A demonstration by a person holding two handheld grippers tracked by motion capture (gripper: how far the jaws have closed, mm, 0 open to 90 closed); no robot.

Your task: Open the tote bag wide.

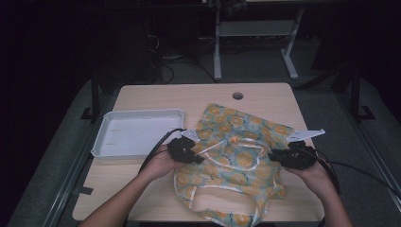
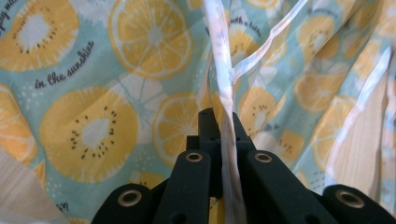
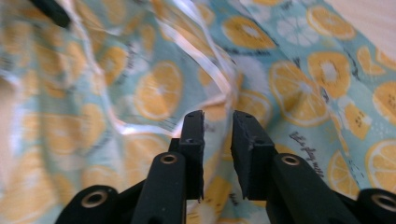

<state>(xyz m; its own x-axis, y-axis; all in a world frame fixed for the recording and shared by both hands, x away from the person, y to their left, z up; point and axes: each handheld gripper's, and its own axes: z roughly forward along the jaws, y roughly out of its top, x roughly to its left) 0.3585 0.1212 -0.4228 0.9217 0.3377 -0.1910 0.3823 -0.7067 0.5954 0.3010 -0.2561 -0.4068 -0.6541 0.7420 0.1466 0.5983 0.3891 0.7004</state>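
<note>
- On the bench (image 1: 156,97), right of the white tray (image 1: 142,132), lies the fruit-print cloth (image 1: 236,142) — a rumpled garment with white ribbon trim, spread across the near right part of the top and hanging a little over the near edge.
- At its left edge the left claw (image 1: 195,152) is clamped on the white ribbon trim (image 2: 229,140); in the left gripper view the strip runs straight up between the two closed jaws. That pinch looks narrow, so keep it firm and pull along the trim, not across it, or the strip may slide out.
- At the cloth's right edge the right claw (image 3: 218,122) has its jaws a little apart, cloth lying under and between them but not pressed — it grips nothing yet.
- To do this step well, I judge the right claw should settle on a hem or ribbon edge rather than loose middle fabric, then close fully before either hand lifts.
- Once both hold, draw the hands apart evenly so the wrinkles flatten — a lopsided pull would probably drag the whole piece towards one side.
- Keep the trailing loops of ribbon near the front edge free of the jaws.
</note>
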